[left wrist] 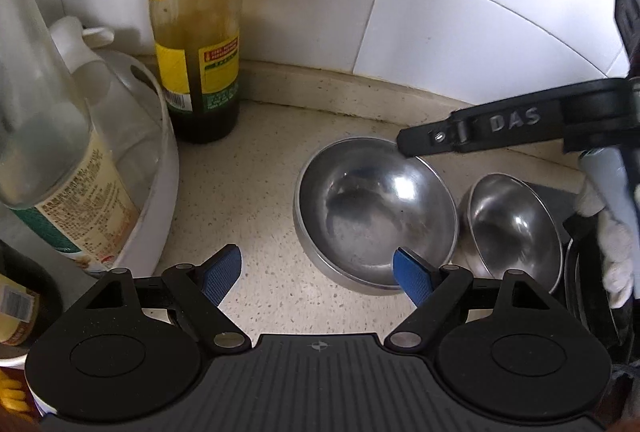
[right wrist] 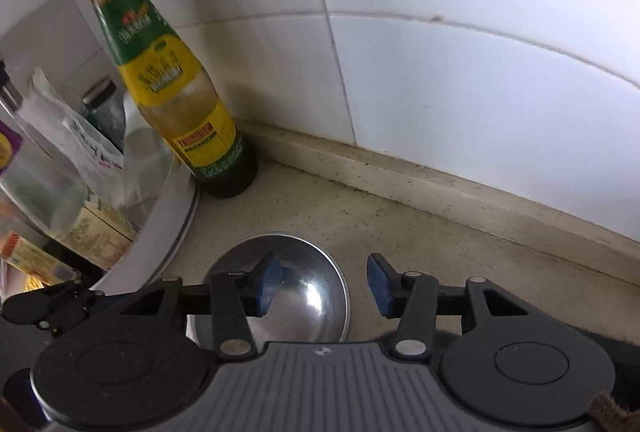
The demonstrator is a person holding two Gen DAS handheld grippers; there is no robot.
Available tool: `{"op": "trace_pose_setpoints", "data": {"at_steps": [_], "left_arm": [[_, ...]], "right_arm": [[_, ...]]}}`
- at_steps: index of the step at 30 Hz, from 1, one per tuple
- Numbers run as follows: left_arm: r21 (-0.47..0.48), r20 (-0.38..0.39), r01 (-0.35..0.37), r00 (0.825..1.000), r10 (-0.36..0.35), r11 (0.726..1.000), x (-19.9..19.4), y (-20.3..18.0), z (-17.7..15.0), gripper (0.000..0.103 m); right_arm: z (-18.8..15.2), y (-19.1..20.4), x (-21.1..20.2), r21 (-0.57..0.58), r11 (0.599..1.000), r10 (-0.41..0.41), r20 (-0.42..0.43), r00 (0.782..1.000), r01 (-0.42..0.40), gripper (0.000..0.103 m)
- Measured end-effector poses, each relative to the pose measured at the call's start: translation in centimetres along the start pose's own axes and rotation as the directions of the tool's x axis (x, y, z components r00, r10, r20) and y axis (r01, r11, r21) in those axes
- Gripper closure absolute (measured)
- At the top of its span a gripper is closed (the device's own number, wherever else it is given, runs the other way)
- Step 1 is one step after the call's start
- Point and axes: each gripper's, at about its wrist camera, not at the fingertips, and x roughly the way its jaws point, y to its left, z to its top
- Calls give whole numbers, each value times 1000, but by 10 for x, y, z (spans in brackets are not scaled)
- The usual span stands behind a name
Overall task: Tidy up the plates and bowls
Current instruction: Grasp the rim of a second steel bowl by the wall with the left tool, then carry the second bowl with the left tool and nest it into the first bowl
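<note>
A large steel bowl (left wrist: 376,207) stands upright on the speckled counter (left wrist: 260,191). Right of it, a smaller steel bowl (left wrist: 516,228) leans tilted against something dark. My left gripper (left wrist: 318,274) is open just in front of the large bowl, its right pad (left wrist: 412,276) over the near rim, with nothing held. One black finger (left wrist: 480,131) of the right gripper reaches over the bowl's far rim. In the right wrist view, my right gripper (right wrist: 324,284) is open above the large bowl (right wrist: 304,280). Its left pad is over the hollow and its right pad outside the rim, neither pressing.
A green and yellow sauce bottle (left wrist: 196,31) stands in the tiled corner. A white round tray (left wrist: 160,191) with bottles and packets fills the left. A white-gloved hand (left wrist: 612,256) and dark round ware (left wrist: 580,272) sit at the right edge. The tiled wall (right wrist: 440,71) runs behind.
</note>
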Motion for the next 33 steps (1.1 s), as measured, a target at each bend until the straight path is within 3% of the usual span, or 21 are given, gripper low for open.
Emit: {"op": "trace_pose_setpoints", "data": {"at_steps": [6, 12, 15, 17, 19, 33], "left_arm": [[-19, -25, -30, 999, 30, 999, 17, 0, -2, 15], [-5, -32, -29, 999, 29, 1000, 25, 0, -2, 22], [7, -48, -22, 999, 22, 1000, 29, -1, -3, 33], [11, -71, -1, 997, 1, 1000, 33, -1, -4, 42], [18, -71, -8, 997, 9, 1000, 33, -2, -4, 39], [21, -31, -43, 999, 43, 999, 7, 3, -8, 35]], "right_arm": [[0, 2, 27, -25, 1000, 8, -70, 998, -10, 58], [-5, 9, 46, -53, 998, 23, -121, 992, -29, 59], [-10, 9, 48, -53, 998, 18, -122, 992, -24, 67], [-11, 4, 47, -12, 998, 53, -130, 990, -55, 78], [-13, 4, 46, 5, 997, 71, -135, 988, -71, 87], [-28, 18, 32, 43, 993, 118, -125, 985, -114, 87]]}}
